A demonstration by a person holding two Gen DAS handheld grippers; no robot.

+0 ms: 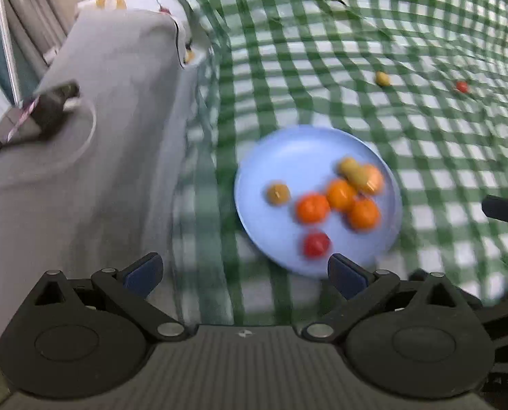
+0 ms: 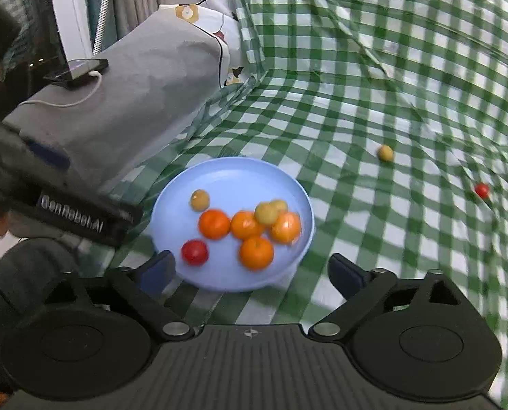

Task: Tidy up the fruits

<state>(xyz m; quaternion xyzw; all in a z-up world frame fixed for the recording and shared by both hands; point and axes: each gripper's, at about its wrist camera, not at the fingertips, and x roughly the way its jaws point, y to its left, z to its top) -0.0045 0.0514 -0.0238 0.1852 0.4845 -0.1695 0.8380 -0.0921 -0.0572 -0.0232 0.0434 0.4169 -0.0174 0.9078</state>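
Observation:
A light blue plate [image 1: 288,157] [image 2: 233,177] lies on the green checked cloth and holds several oranges [image 1: 312,208] [image 2: 214,224], small yellow fruits [image 1: 278,193] [image 2: 199,200] and a red fruit [image 1: 316,244] [image 2: 195,252]. A loose yellow fruit [image 1: 382,78] [image 2: 385,152] and a loose red fruit [image 1: 462,86] [image 2: 482,190] lie on the cloth to the far right. My left gripper [image 1: 245,270] is open and empty, near the plate's front left edge. My right gripper [image 2: 252,270] is open and empty at the plate's front edge.
A grey cushion [image 1: 110,109] [image 2: 144,85] with a phone [image 2: 83,68] and white cable [image 2: 79,100] on it stands left of the plate. The left gripper's body [image 2: 72,212] shows at the left in the right wrist view. The cloth [image 1: 425,157] is creased.

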